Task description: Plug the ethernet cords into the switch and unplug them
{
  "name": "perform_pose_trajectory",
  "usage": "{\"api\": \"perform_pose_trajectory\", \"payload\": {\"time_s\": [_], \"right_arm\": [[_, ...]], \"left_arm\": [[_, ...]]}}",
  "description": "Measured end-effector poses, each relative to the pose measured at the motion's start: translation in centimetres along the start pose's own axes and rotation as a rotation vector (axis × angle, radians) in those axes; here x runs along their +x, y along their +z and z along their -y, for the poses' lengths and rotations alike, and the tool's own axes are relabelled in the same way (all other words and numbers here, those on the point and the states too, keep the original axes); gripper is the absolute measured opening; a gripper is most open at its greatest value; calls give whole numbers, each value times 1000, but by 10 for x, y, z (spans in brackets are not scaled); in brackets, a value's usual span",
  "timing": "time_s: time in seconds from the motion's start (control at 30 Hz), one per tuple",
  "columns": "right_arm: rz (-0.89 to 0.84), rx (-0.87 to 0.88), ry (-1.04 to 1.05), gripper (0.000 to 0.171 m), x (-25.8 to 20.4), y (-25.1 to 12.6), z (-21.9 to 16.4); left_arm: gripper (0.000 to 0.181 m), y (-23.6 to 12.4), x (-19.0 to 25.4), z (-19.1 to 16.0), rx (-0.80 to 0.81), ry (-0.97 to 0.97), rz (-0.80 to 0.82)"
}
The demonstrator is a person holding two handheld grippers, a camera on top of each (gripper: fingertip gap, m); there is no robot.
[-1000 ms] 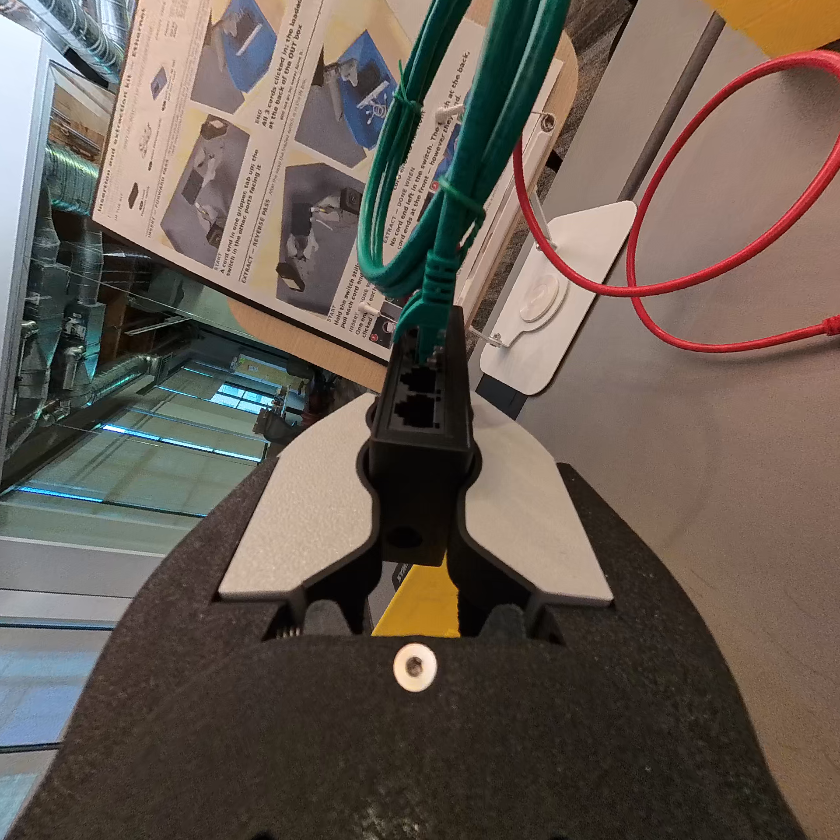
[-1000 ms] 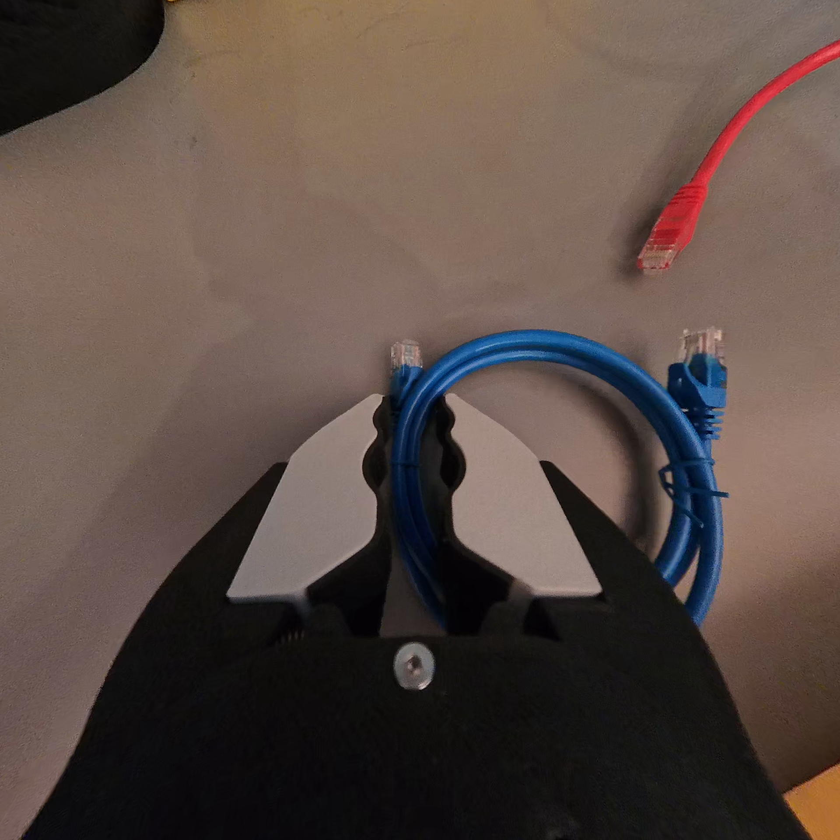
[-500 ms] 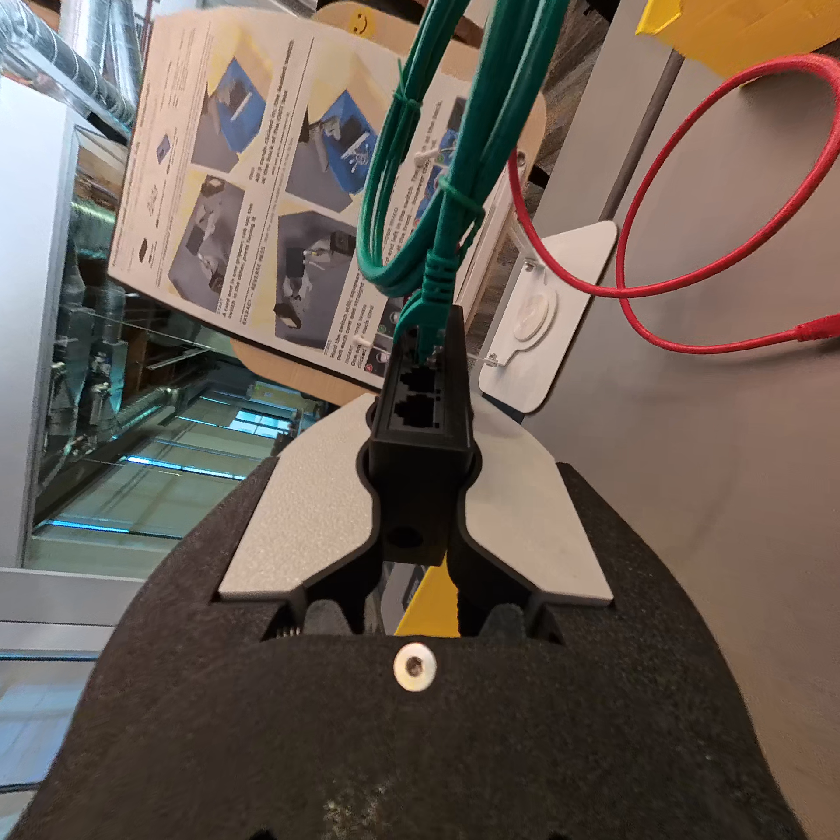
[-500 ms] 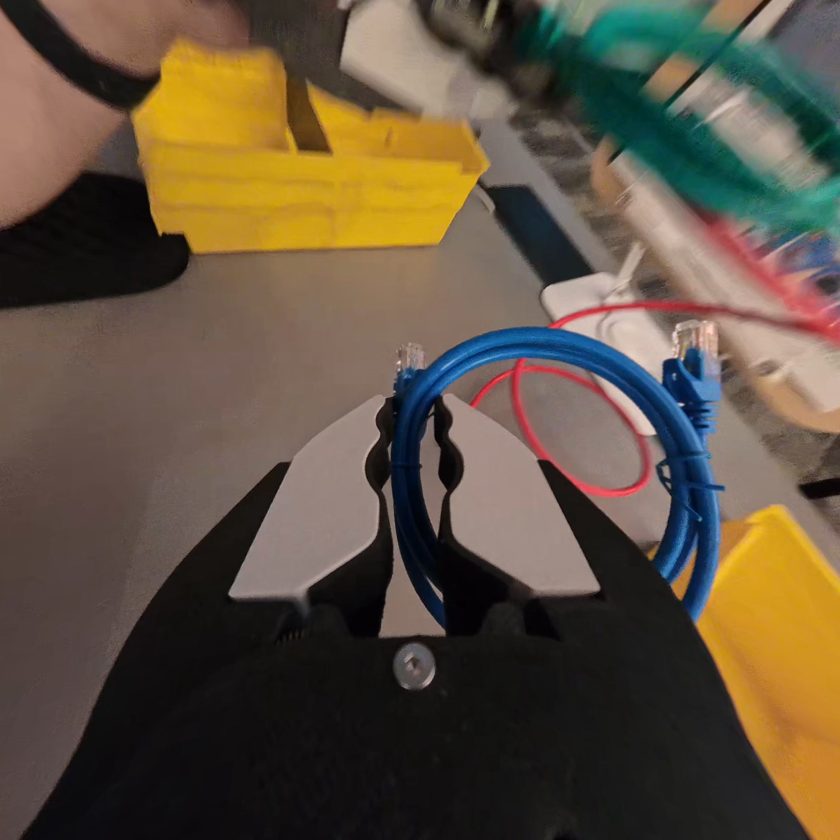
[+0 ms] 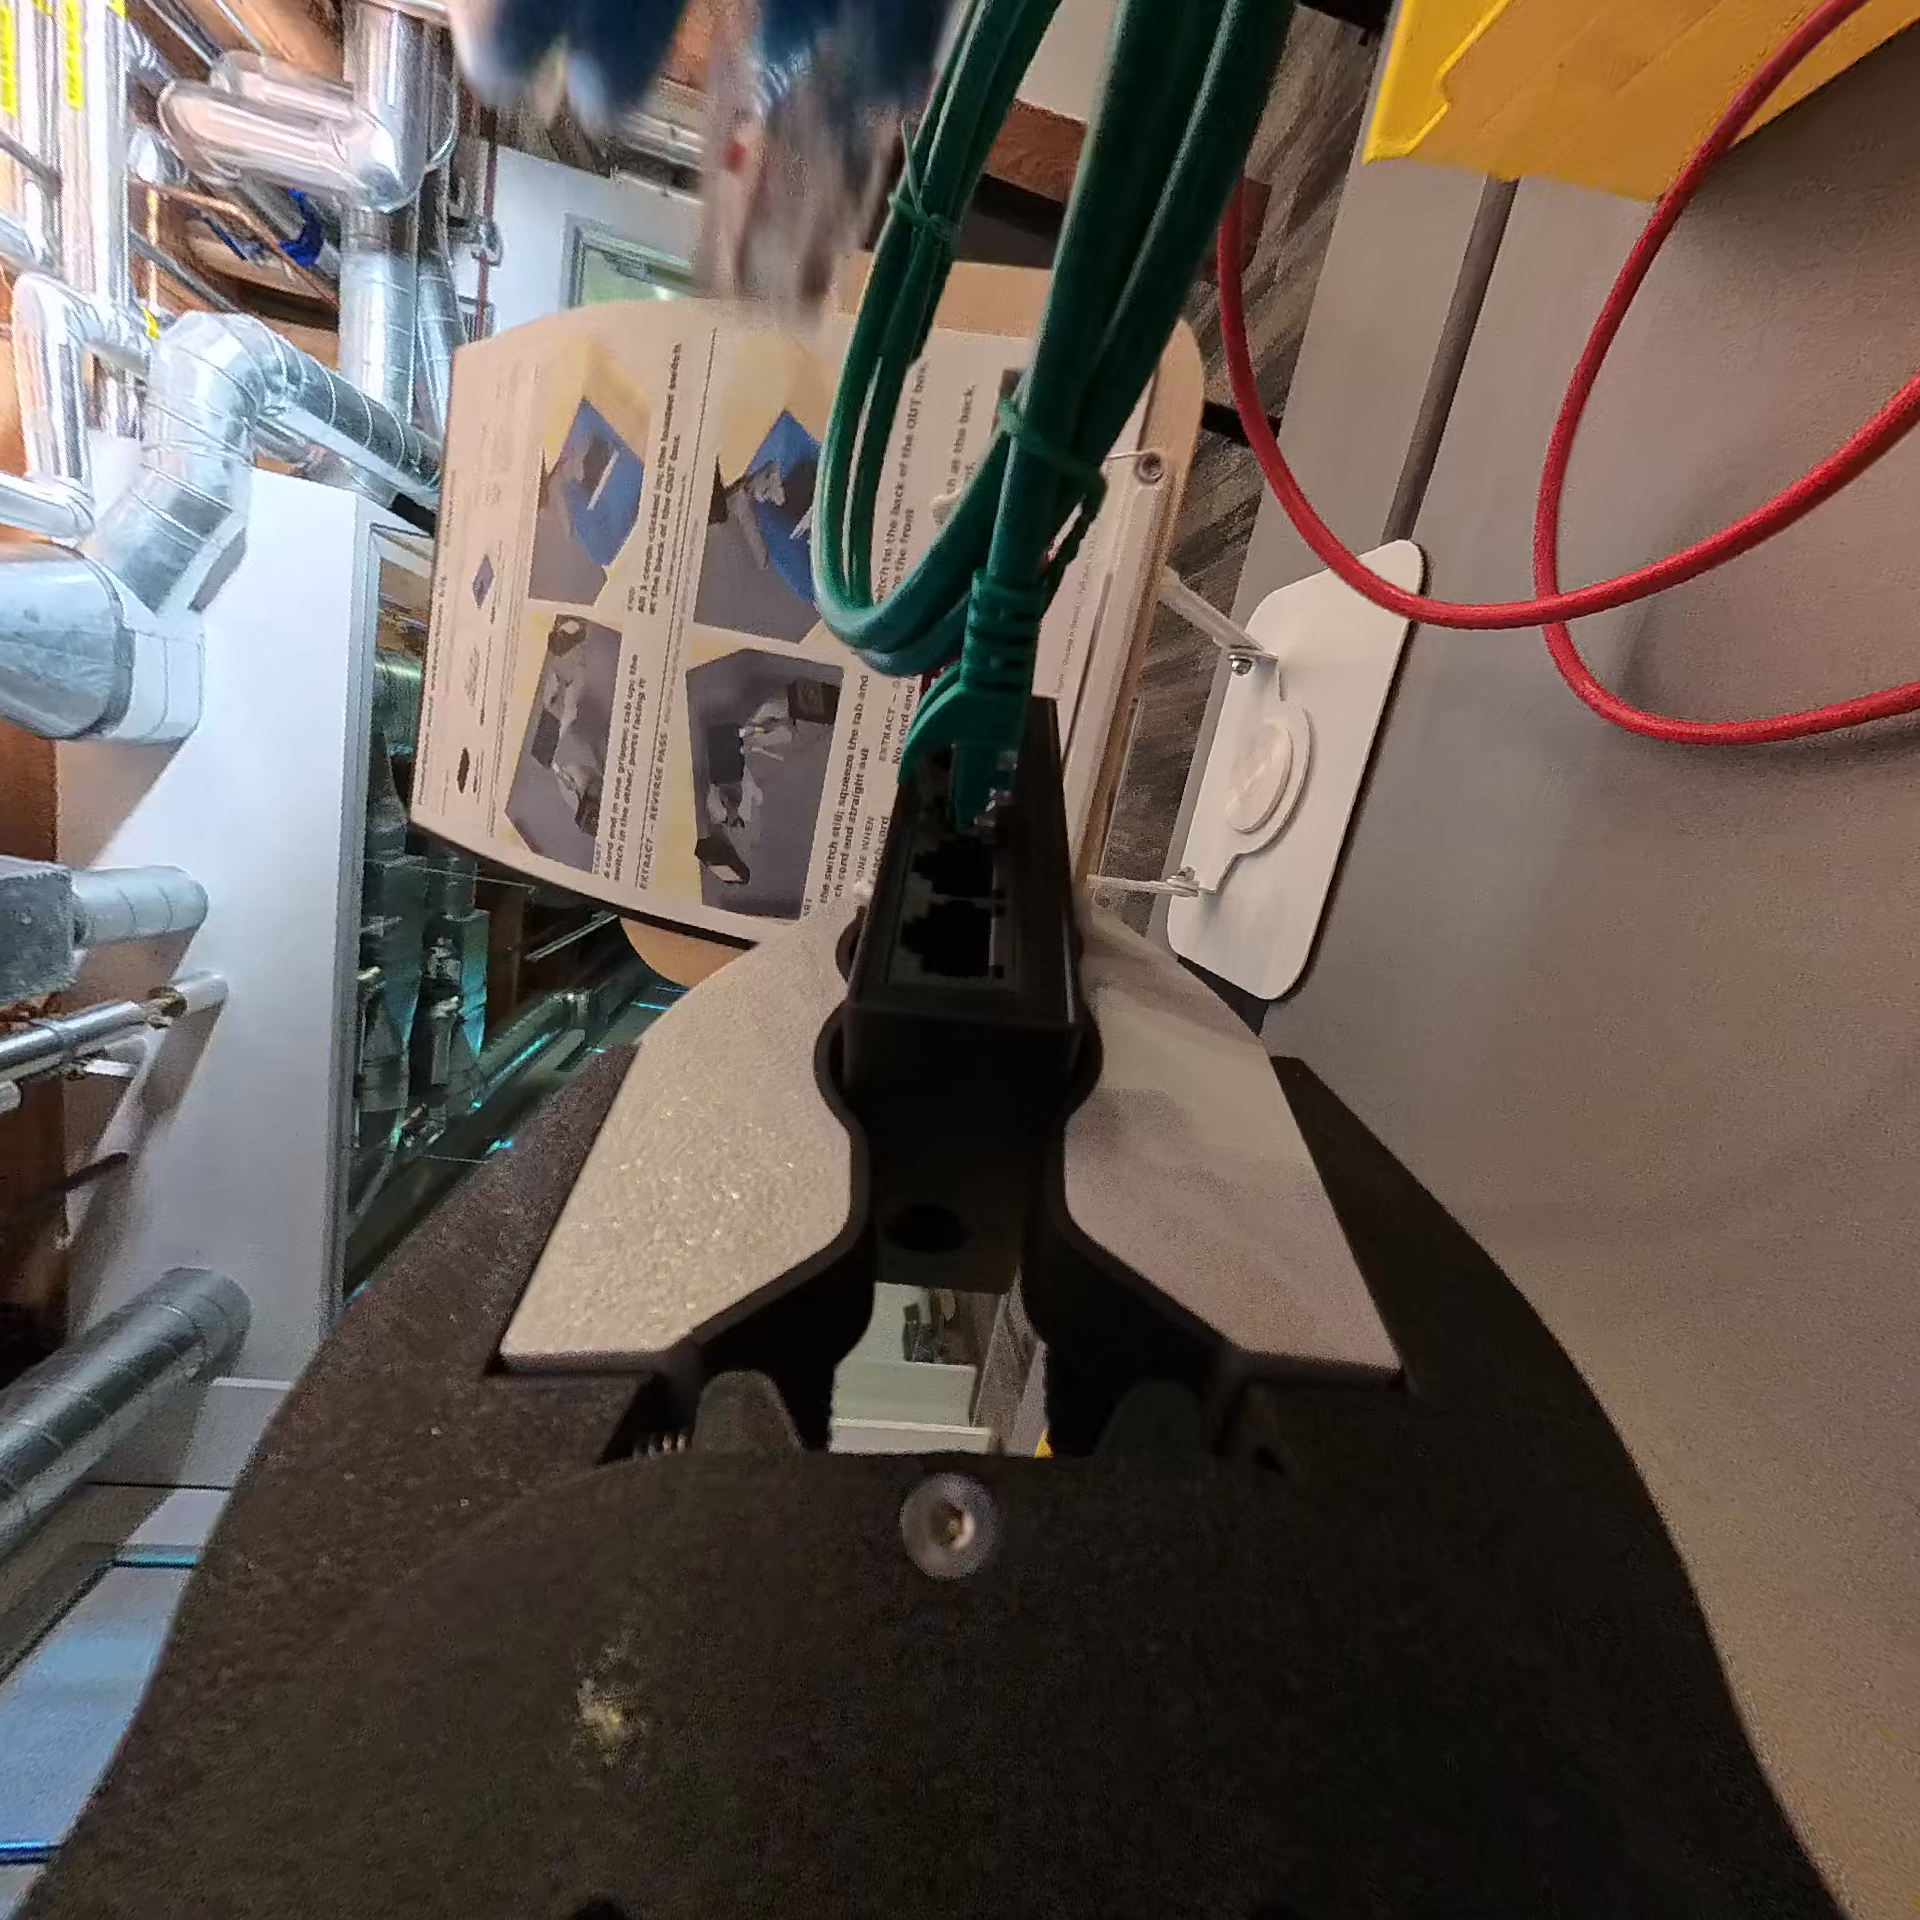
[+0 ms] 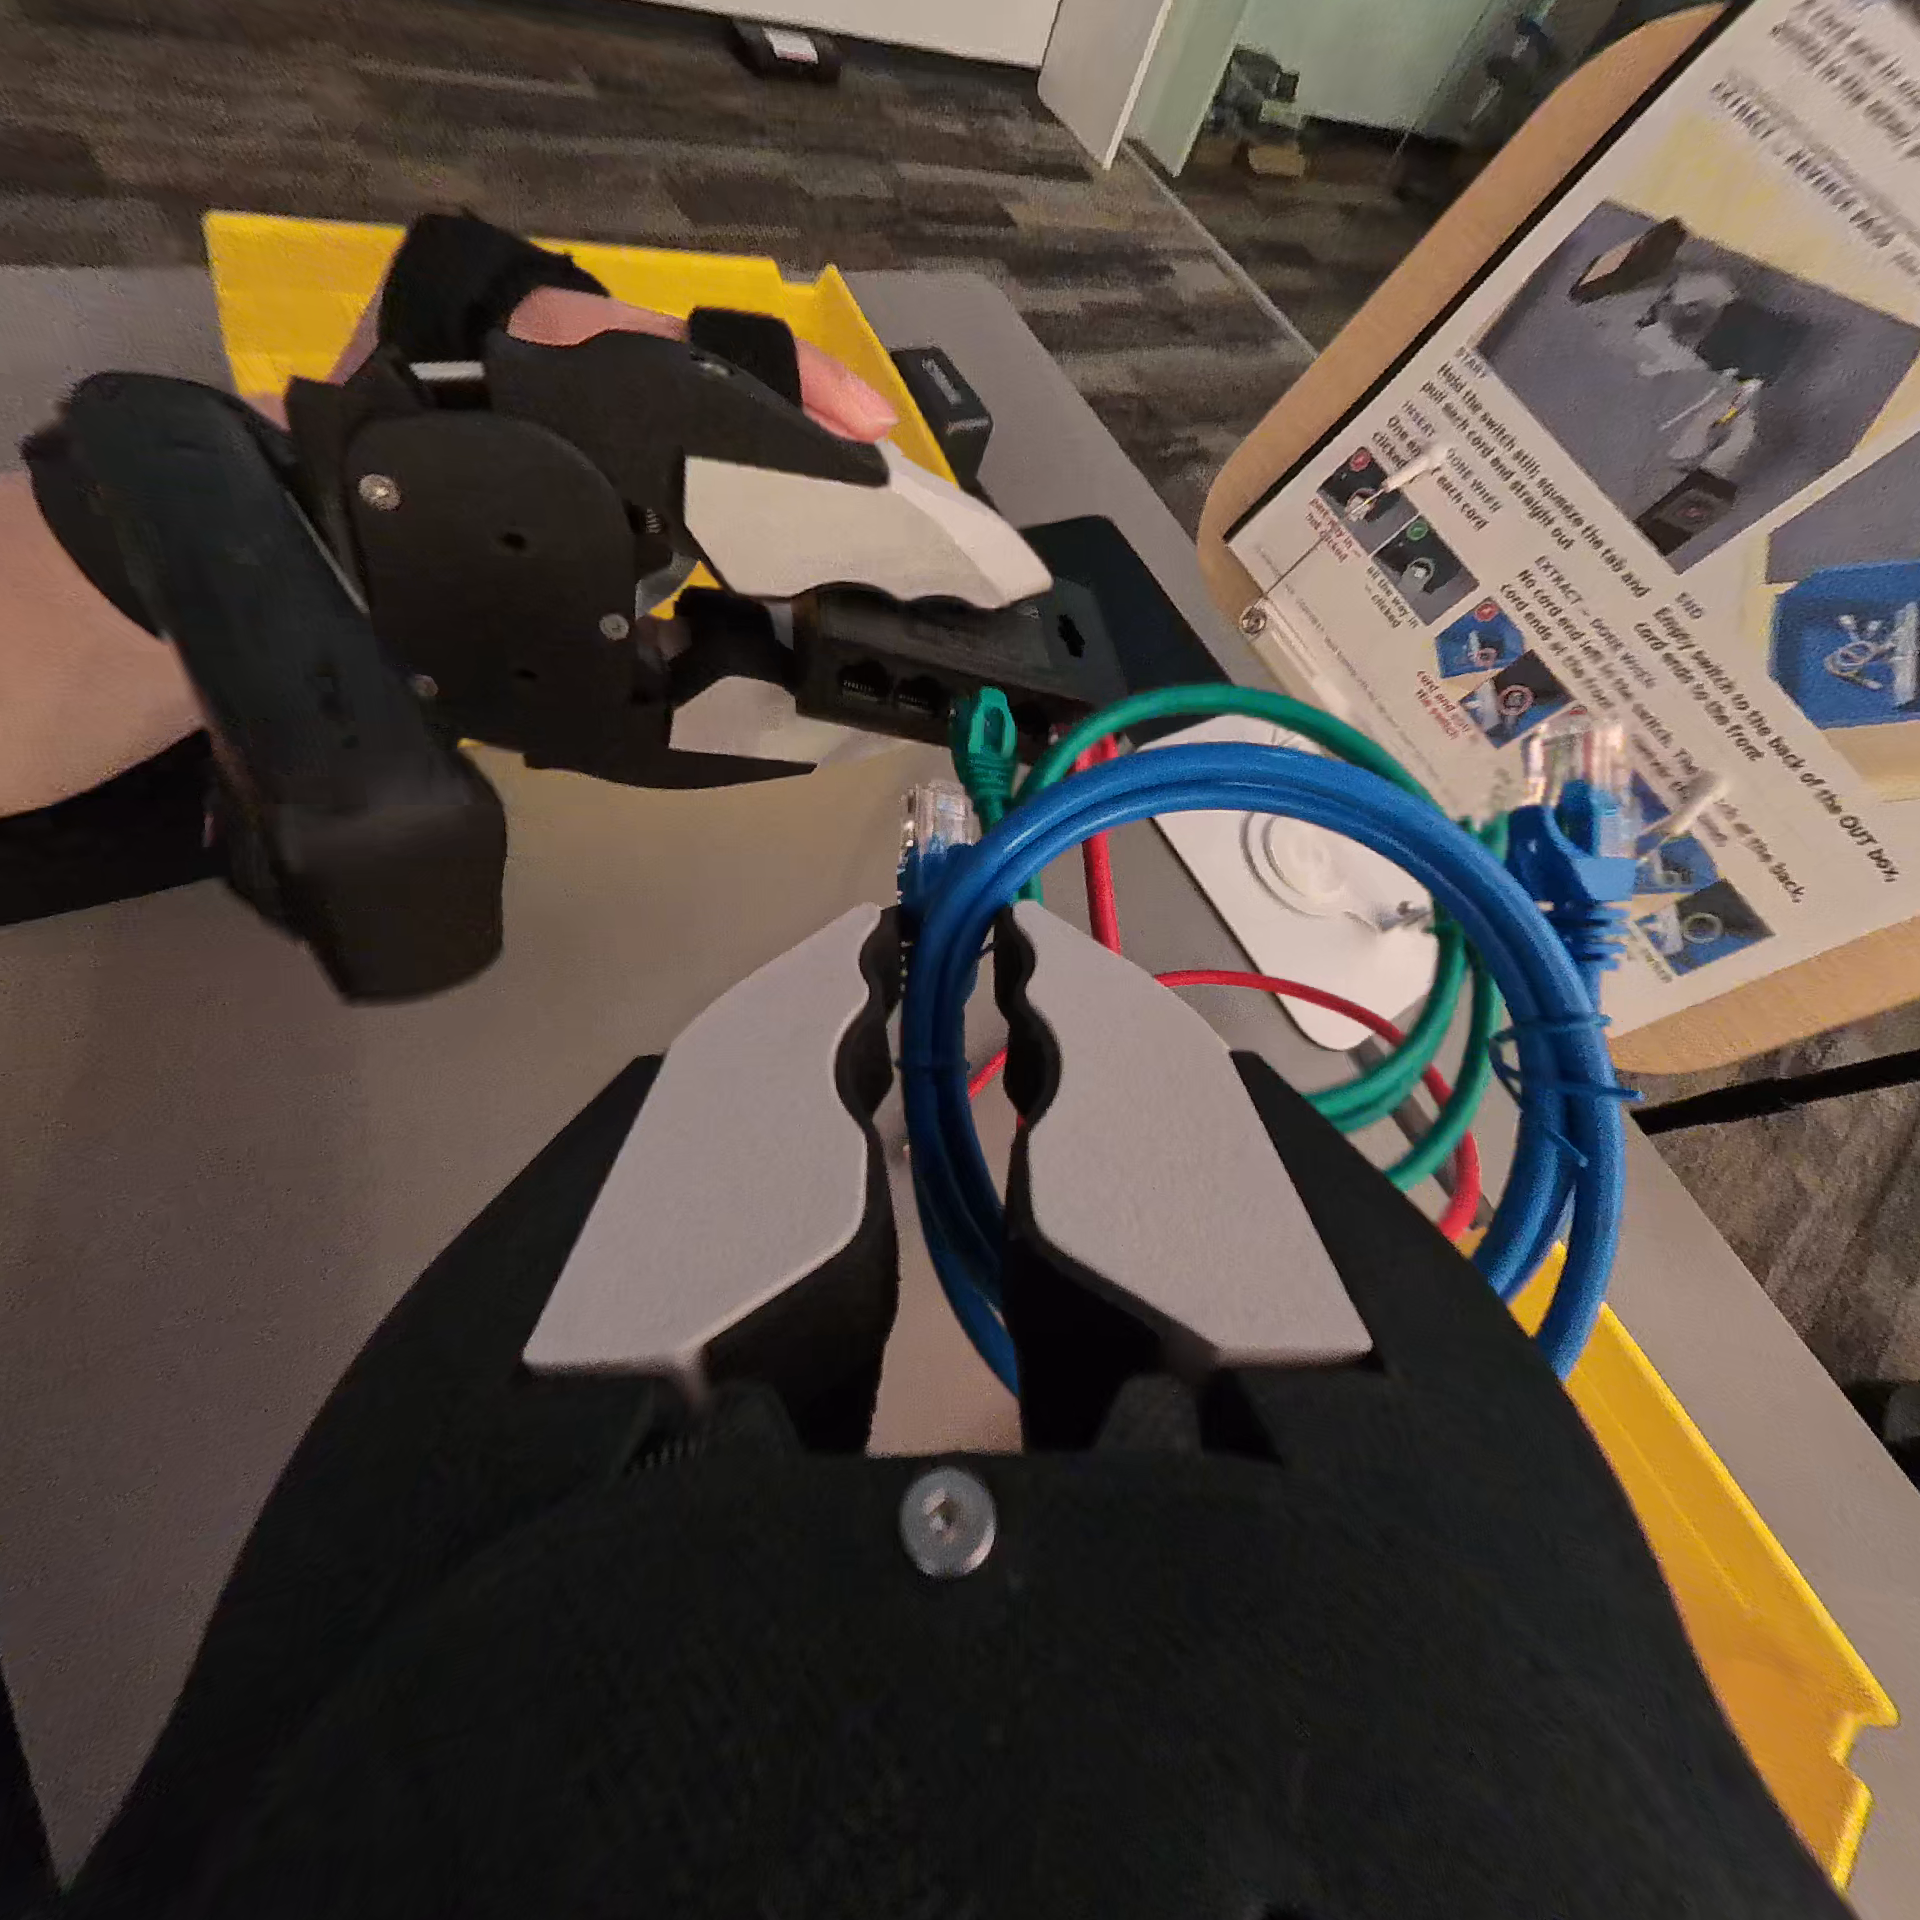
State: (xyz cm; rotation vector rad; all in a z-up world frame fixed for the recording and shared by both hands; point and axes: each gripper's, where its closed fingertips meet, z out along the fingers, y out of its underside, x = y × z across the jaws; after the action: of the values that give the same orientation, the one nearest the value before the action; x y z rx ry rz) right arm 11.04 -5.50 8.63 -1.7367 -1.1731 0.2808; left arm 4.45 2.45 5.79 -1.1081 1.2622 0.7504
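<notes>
At twelve o'clock in the left wrist view a blue and grey smear (image 5: 665,94) was too blurred to identify, and the green cord (image 5: 1049,343) ran out of frame at the top edge. How many ports the switch (image 5: 961,1023) carried could not be counted, since the plug and the gripper fingers covered part of it. The grey table (image 6: 260,1143) held a looping red cord (image 6: 1101,873), a white plate (image 6: 1320,883) and yellow bins (image 6: 281,291), one at eleven o'clock and one cut off at four o'clock in the right wrist view; beyond the table edge stood an instruction board (image 6: 1621,540) over patterned carpet, and silver ducts (image 5: 177,499) filled the nine o'clock side of the left wrist view. The left gripper (image 5: 961,935) was clenched on the black switch, whose body sat between its fingers with the green plug seated in a far port. The right gripper (image 6: 945,935) was clamped on the coiled blue cord (image 6: 1247,790), one clear plug jutting past the fingertips toward twelve o'clock, just below the switch.
</notes>
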Motion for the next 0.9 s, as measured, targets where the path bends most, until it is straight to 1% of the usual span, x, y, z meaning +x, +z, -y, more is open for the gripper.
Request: {"api": "perform_pose_trajectory", "payload": {"time_s": [0.17,0.3,0.37,0.53,0.9], "right_arm": [[46,-116,-44,18,-16,29,-13],[50,-157,-42,18,-15,40,-20],[72,-166,-33,18,-17,43,-23],[62,-205,-16,18,-12,47,-32],[80,-217,-8,17,-16,53,-34]], "left_arm": [[31,5,15,7,-12,62,-14],[30,7,25,11,-13,90,-32],[31,8,29,12,-15,99,-33],[31,8,32,11,-37,103,-47],[31,9,37,8,-58,163,-60]]}}
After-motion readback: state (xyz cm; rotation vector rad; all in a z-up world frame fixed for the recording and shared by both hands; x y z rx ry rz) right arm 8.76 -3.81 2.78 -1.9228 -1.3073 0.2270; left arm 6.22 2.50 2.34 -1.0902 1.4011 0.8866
